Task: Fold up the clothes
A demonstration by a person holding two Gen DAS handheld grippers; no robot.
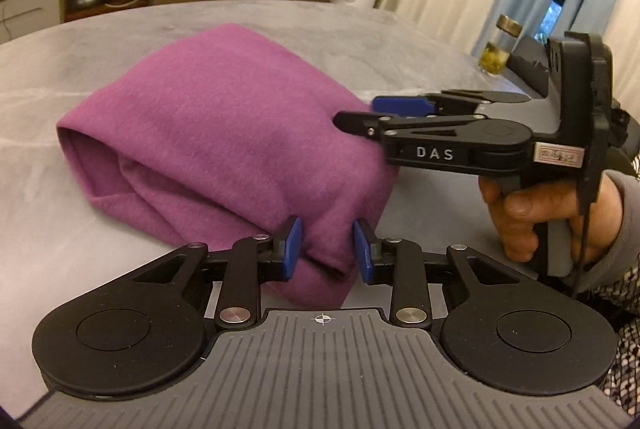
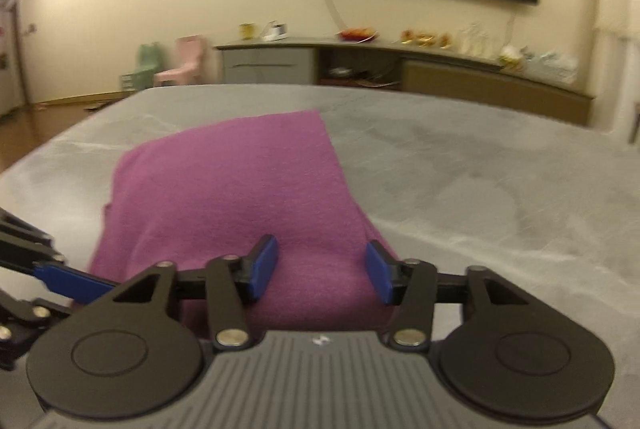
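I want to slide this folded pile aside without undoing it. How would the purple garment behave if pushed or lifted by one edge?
The purple garment looks soft and floppy: its layers bulge and sag at the open end, so lifting one edge would probably unfold it. Its fuzzy knit on the grey table suggests it would drag and bunch, not glide. It probably weighs little.

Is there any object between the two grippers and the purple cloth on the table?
Nothing visible is in the way. The purple cloth lies folded on the grey table, and its near edge sits between the open blue pads of the left gripper and the right gripper.
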